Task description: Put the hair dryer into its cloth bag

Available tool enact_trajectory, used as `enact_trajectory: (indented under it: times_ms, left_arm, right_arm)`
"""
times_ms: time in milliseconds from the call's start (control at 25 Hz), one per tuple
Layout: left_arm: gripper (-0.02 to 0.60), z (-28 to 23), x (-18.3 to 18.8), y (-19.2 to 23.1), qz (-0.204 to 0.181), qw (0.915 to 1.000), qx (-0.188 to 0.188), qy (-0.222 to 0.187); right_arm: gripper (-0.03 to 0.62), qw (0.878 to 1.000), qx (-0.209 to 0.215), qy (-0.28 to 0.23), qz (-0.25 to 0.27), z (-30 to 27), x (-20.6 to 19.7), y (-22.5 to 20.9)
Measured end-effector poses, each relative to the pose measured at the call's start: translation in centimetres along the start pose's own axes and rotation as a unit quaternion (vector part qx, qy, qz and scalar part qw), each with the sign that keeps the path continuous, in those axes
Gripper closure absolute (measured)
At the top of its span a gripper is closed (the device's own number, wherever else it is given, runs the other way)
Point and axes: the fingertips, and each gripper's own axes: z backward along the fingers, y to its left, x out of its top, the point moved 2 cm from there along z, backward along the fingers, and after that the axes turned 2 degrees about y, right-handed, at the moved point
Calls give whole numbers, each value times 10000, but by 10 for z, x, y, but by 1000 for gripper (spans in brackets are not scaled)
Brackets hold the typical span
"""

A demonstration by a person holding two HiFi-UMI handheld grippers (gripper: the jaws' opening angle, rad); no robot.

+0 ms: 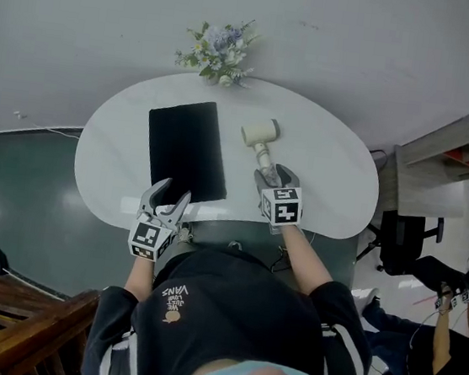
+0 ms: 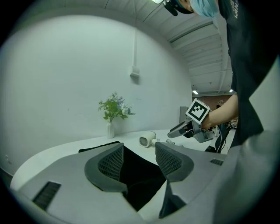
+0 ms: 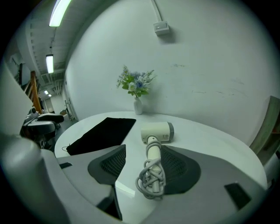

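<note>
Head view: the hair dryer (image 1: 260, 135) lies on the table (image 1: 329, 177) beside the flat cloth bag (image 1: 186, 151). The right gripper (image 1: 274, 177) holds its jaws apart astride the cord-wrapped handle, evidently to seize it. The left gripper (image 1: 171, 200), jaws also apart, faces the bag's near edge.

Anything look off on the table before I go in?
Nothing stands out. The cloth bag lies flat, the hair dryer lies beside it with its cord bundled up, and the flower vase stands upright.
</note>
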Motion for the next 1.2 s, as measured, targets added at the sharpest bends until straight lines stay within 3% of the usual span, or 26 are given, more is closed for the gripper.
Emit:
enact_trajectory:
  times_ms: [360,880,1200]
  left_arm:
    - [354,-3,-10,35,145,9998,-4,110]
    - [353,0,-22,57,278,9993,-40,234]
    - [348,1,-37,54,59,9986,-303,425]
  right_arm:
    - [365,9961,-207,682,518,-46,-7,-12]
    - [365,9863,-86,1570,496,-92,-25,-21]
    - [367,9799,76,1959,366,-101,-29,-20]
